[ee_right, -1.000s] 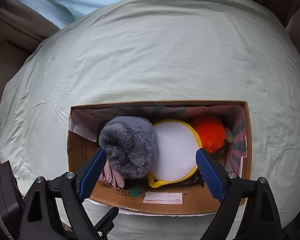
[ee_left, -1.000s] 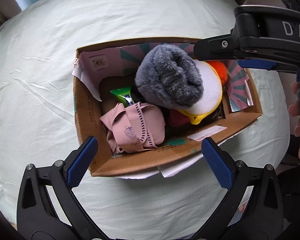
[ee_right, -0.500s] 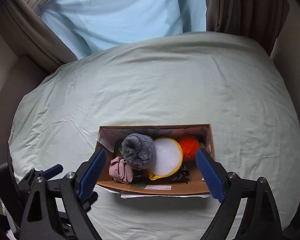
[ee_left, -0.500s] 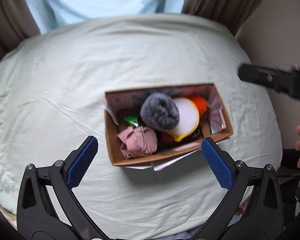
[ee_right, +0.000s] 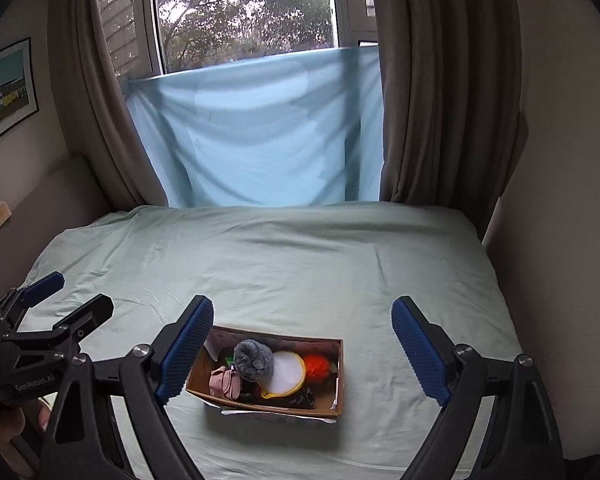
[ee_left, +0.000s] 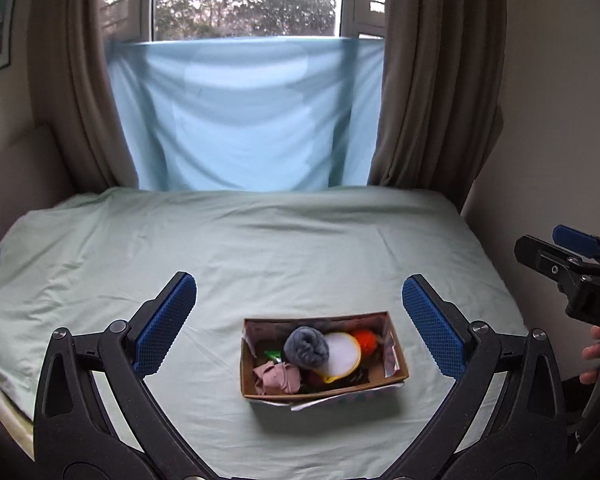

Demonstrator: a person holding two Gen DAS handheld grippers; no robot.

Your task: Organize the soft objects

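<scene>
A cardboard box (ee_left: 260,394) (ee_right: 336,404) sits on the pale green bed (ee_left: 284,248) (ee_right: 300,256). Inside lie a grey furry item (ee_left: 305,346) (ee_right: 253,359), a pink cloth bundle (ee_left: 277,377) (ee_right: 224,382), a white mesh disc with a yellow rim (ee_left: 342,354) (ee_right: 286,372) and an orange pom-pom (ee_left: 365,338) (ee_right: 319,366). My left gripper (ee_left: 299,322) (ee_right: 66,300) hangs open and high above the box with nothing between its fingers. My right gripper (ee_right: 302,350) is open too, equally far above the box; in the left wrist view it shows at the right edge (ee_left: 556,250).
Brown curtains (ee_left: 432,80) (ee_right: 432,88) and a light blue sheet (ee_left: 244,116) (ee_right: 260,136) cover the window behind the bed. Walls border the bed left and right. A framed picture (ee_right: 4,92) hangs on the left wall. Fingers of a hand (ee_left: 592,364) show at the right.
Both grippers have risen well away from the box and tilted up, so the box looks small and the window has come into view. Both stay open and empty.
</scene>
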